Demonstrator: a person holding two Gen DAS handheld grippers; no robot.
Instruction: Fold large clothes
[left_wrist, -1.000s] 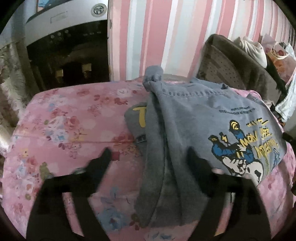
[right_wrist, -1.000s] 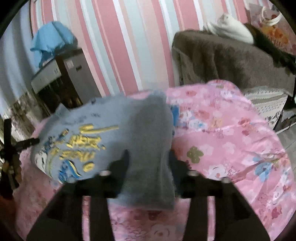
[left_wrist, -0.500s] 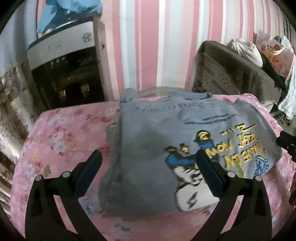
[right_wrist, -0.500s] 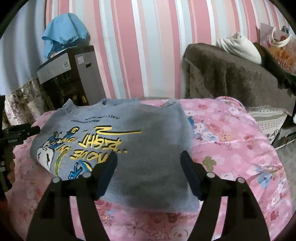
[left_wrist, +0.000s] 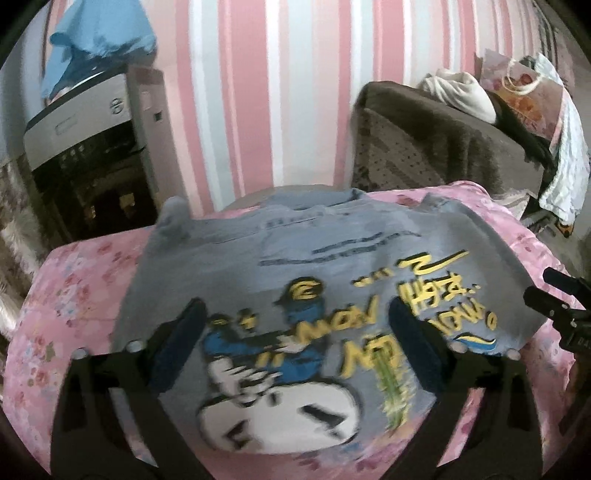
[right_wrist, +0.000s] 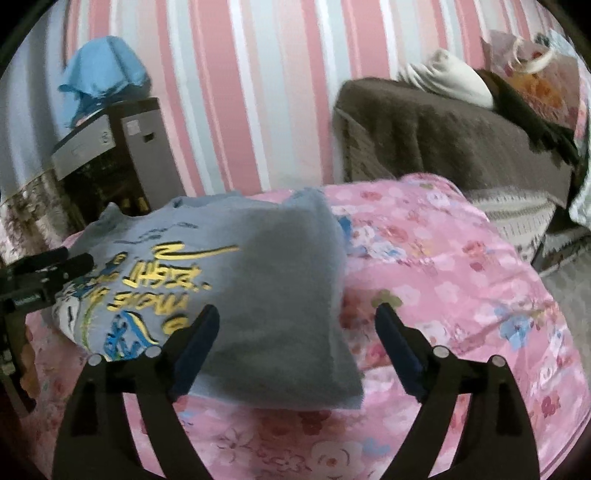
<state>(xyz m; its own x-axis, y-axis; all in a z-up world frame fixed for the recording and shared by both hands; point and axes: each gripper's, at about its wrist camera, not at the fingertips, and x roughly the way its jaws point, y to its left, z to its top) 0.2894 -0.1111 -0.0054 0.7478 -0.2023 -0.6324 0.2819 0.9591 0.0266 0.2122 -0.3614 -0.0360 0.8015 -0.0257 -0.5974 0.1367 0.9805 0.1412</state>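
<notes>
Sweatshirt: your grey sweatshirt (left_wrist: 314, 266) is lying folded on the pink floral cover (right_wrist: 461, 280), yellow print facing up, one plain grey flap lying over its right side.
Left gripper: your left gripper (left_wrist: 295, 343) is standing wide with its jaws just closing a little; the print is lying between the fingers, and the pads are not pressing on the cloth as far as the blur lets you judge.
Right gripper: your right gripper (right_wrist: 297, 345) is standing wide with its jaws just opening; the near right corner of the sweatshirt is lying between the fingers, unpinched.
Behind, left: a dark cabinet (right_wrist: 110, 162) with a blue cloth (right_wrist: 103, 81) on top is standing against the striped wall (left_wrist: 258, 92).
Behind, right: a brown covered seat (right_wrist: 443, 140) carrying a white bundle (right_wrist: 450, 79) is sitting just beyond the cover.
In the way: each gripper is showing at the edge of the other's view, beside the sweatshirt.
</notes>
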